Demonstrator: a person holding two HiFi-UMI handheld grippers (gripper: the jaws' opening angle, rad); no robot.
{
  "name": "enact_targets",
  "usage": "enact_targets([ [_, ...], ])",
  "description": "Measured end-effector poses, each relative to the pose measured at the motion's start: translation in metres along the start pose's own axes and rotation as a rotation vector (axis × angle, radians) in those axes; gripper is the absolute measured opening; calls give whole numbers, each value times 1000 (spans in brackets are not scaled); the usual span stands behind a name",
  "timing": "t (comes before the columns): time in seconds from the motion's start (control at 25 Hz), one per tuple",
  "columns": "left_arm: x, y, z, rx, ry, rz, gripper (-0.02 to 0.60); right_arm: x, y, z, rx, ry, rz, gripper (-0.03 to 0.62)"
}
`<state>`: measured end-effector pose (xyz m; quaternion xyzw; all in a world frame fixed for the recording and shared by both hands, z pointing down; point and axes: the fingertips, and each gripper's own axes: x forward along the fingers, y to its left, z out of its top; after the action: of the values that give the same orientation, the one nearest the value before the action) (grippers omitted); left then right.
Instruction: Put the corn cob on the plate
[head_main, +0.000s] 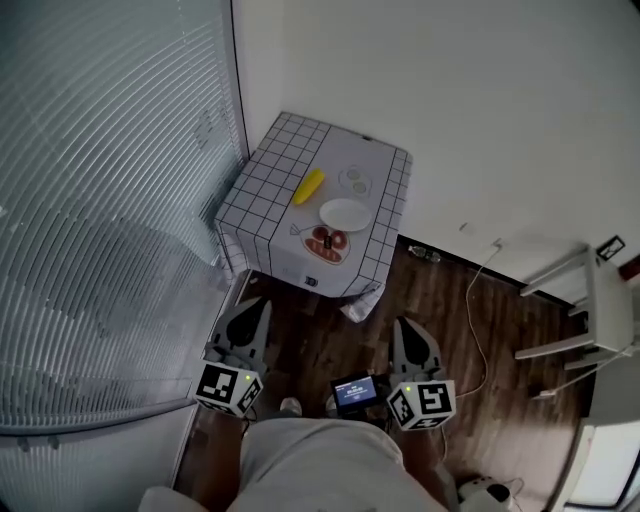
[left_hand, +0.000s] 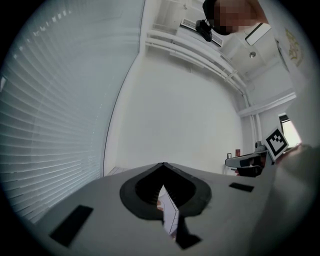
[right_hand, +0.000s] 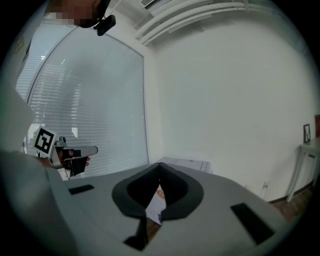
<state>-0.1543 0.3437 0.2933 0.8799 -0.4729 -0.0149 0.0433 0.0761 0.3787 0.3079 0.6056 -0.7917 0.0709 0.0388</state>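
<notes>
One corn cob (head_main: 308, 186) lies on the grid-patterned cloth of the small table (head_main: 268, 160), on the side nearer the window blinds (head_main: 100, 200). In the head view its long axis runs diagonally, from lower left to upper right. The empty white plate (head_main: 345, 214) sits just beside the cob, to its lower right, and the two do not touch. Both items lie straight ahead of the person and well apart from the grippers, with a stretch of wooden floor (head_main: 320, 335) in between. The left gripper (head_main: 258, 308) has its jaws fully together and grips nothing; only the table edge shows beyond its tips. The right gripper (head_main: 404, 328) is likewise fully closed and empty. Both point roughly level toward the table. The left gripper appears the nearer to the cob, while the right lines up more with the plate. An approach will likely require closing the distance first, then opening the jaws across the cob's short dimension.
</notes>
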Motion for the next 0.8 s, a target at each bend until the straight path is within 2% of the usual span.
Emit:
enact_targets([
  [0.2,-3,6,1,2,-10,-8,8,1,0,-6,19,-7,-46,6],
  [0.32,-5,4,-3,18,-1,-42,8,-1,4,-9,40,-2,-63,6],
  [0.44,-8,4,-7,30,21,-59,8,-4,11,-12,95,-4,-60,6],
  [0.6,-5,8,-10,24,29,-63,8,-1,17,-13,91,3,-52,6],
  [0.8,6,18,-9,45,3,-29,8,13,14,10,123,-70,-16,6],
])
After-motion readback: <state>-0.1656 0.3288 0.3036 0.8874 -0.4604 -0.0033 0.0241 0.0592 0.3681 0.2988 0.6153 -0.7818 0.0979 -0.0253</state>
